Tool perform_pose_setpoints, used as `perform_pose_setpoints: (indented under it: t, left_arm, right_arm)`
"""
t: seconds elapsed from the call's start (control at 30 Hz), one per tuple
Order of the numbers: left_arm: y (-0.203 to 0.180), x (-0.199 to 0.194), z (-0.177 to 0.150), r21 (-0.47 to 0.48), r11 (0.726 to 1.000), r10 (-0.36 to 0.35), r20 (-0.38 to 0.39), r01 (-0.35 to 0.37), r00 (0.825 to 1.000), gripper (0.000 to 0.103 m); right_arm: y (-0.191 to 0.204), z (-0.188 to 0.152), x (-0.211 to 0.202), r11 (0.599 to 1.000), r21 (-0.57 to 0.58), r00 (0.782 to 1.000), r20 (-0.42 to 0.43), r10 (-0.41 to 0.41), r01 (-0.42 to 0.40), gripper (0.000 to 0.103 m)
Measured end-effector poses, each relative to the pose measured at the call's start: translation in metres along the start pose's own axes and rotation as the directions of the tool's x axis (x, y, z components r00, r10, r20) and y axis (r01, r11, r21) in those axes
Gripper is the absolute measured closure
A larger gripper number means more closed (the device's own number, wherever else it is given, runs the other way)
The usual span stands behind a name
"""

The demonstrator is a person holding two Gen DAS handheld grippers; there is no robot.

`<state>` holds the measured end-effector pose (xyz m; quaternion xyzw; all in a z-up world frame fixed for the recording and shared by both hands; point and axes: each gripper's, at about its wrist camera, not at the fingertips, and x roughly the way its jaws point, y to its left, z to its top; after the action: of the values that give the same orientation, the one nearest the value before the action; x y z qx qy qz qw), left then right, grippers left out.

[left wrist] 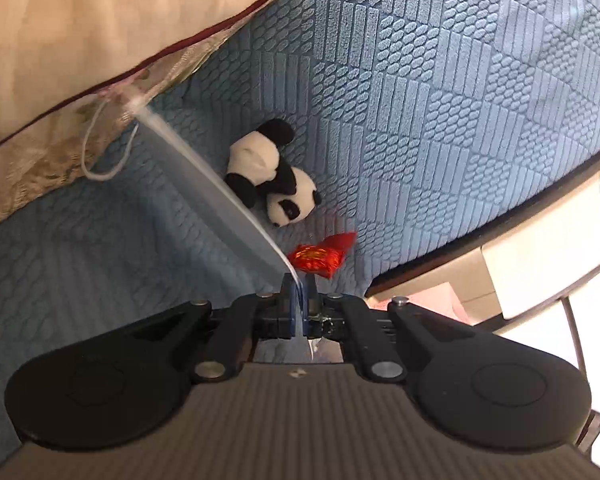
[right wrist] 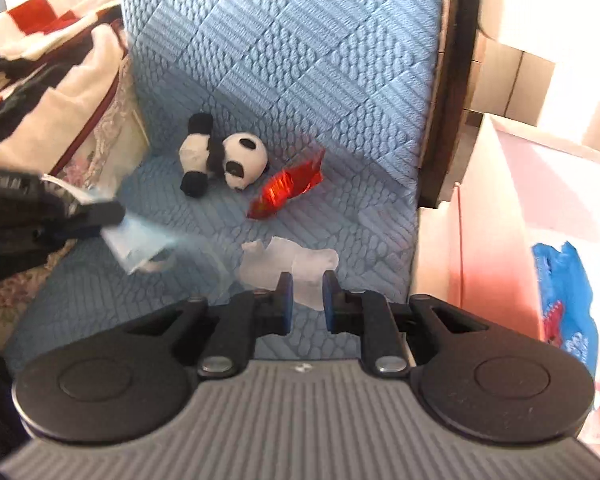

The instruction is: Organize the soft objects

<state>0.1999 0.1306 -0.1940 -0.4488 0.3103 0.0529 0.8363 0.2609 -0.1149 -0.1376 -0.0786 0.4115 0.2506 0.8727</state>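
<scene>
A thin blue face mask [left wrist: 204, 184] is pinched at one edge by the closed left gripper [left wrist: 299, 280] and hangs stretched above the blue quilted cover [left wrist: 440, 100]; it is judged light, limp and easily slipped, so the hemmed edge is the surest hold. The right gripper [right wrist: 308, 288] is parted and empty above a pale, limp scrap [right wrist: 300, 268]. The toy panda [right wrist: 224, 158], soft and springy, is best taken around the body, near the crinkly red packet [right wrist: 288, 188].

A blue quilted bed cover [right wrist: 340, 80] carries a toy panda [right wrist: 224, 158], a red foil packet [right wrist: 286, 190] just beside it, and a whitish cloth [right wrist: 296, 260] nearer.
</scene>
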Motion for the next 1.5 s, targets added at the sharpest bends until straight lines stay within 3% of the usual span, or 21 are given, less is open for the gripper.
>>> perform_pose_setpoints:
  t: [0.4, 0.53, 0.97, 1.23, 1.5]
  left_arm:
    - [-0.007, -0.032, -0.029, 0.078, 0.997, 0.026, -0.019, -0.025, 0.999, 0.1]
    - [-0.015, -0.034, -0.038, 0.111, 0.994, 0.007, -0.05, -0.001, 0.999, 0.1]
    - [-0.038, -0.043, -0.075, 0.279, 0.958, 0.09, -0.083, -0.064, 0.992, 0.099]
    - [-0.04, -0.057, -0.084, 0.301, 0.953, 0.076, -0.106, -0.041, 0.991, 0.099]
    - [-0.059, -0.069, -0.085, 0.318, 0.947, 0.064, -0.064, -0.04, 0.996, 0.099]
  right_arm:
    - [0.002, -0.018, -0.018, 0.999, 0.037, 1.0, -0.007, 0.014, -0.013, 0.085]
    - [0.006, -0.025, -0.025, 0.999, 0.041, 1.0, -0.009, 0.016, -0.016, 0.085]
    - [0.021, -0.052, -0.055, 1.0, 0.014, 1.0, -0.021, -0.003, 0.004, 0.085]
    - [0.02, -0.067, -0.073, 0.999, 0.043, 1.0, -0.026, 0.008, -0.007, 0.085]
    - [0.01, -0.054, -0.097, 0.999, 0.039, 1.0, 0.023, 0.007, -0.008, 0.085]
